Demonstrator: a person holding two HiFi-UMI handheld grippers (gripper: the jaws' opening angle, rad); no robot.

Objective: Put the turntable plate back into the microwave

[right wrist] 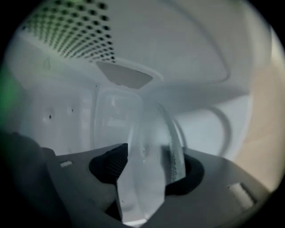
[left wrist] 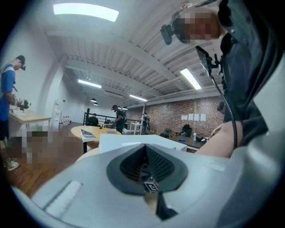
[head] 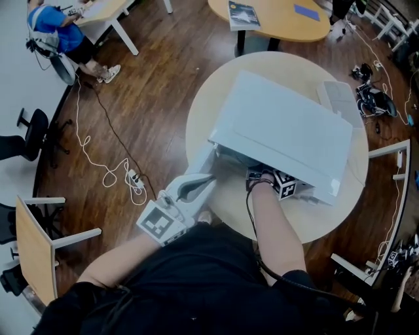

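Note:
The white microwave (head: pixel 281 124) stands on a round table (head: pixel 321 226), its front facing me. My right gripper (head: pixel 265 176) reaches into its opening, jaw tips hidden in the head view. In the right gripper view the clear glass turntable plate (right wrist: pixel 149 147) stands between the jaws of the right gripper (right wrist: pixel 147 171), inside the white cavity (right wrist: pixel 187 53). The jaws are spread wide and do not look clamped on the plate. My left gripper (head: pixel 196 186) is at the microwave's front left corner. In its own view the left gripper (left wrist: pixel 144 167) has its pads together, with nothing between them.
A flat white object (head: pixel 340 98) lies on the table behind the microwave. Cables and a power strip (head: pixel 134 180) trail over the wooden floor at left. A person in blue (head: pixel 52 29) sits at the far left. A second table (head: pixel 275 16) stands behind.

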